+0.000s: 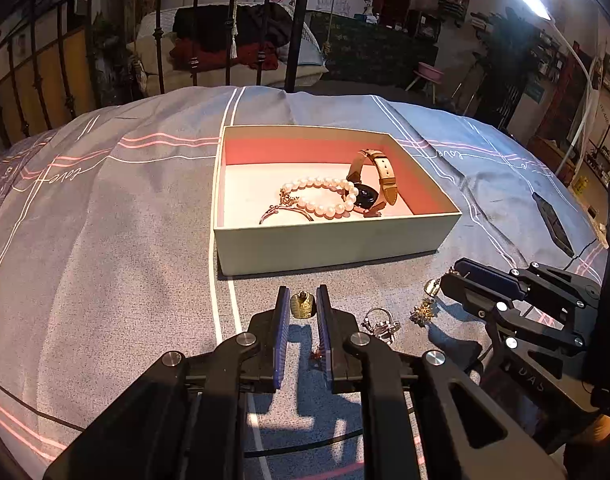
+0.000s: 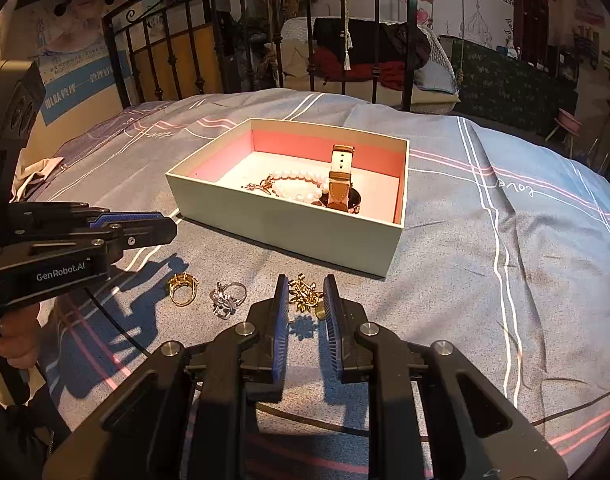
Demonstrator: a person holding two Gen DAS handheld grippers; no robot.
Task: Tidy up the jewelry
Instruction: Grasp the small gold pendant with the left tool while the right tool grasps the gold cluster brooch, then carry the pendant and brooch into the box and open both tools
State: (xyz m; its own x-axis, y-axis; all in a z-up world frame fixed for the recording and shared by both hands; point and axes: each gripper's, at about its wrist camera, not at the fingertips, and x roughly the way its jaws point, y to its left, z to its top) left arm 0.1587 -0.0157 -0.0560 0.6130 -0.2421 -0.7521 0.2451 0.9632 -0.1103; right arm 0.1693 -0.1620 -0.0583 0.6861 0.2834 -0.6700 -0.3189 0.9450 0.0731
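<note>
**Two jaws over the rings on the bed**

A grey bed cover (image 1: 105,240) with pink and white lines is spread over the bed. An open box (image 1: 329,244) with pink inside walls sits on it. In the box lie a pearl bracelet (image 1: 329,196), a watch (image 1: 369,192) with a tan strap, and a thin gold bangle (image 1: 285,214). The watch leans on the pearls.

Three small pieces are out on the cover, just in front of the box. They sit in a row. A gold ring (image 2: 182,289) is on the left. A silver ring (image 2: 227,298) is in the middle. A gold flower piece (image 2: 303,292) is on the right.

The left gripper (image 1: 302,292) has its jaws almost shut, and they hold nothing. From its own camera the gold ring shows in the thin gap between the jaws. From the other camera the ring lies flat on the cover, below the jaws and apart from them.

The right gripper (image 2: 304,280) has its jaws a little way open, and they close on the gold flower piece. The piece fills the gap and touches both sides. Its shadow falls on the cover a bit below it.

A hand (image 2: 13,340) holds the handle of the left gripper.
</note>
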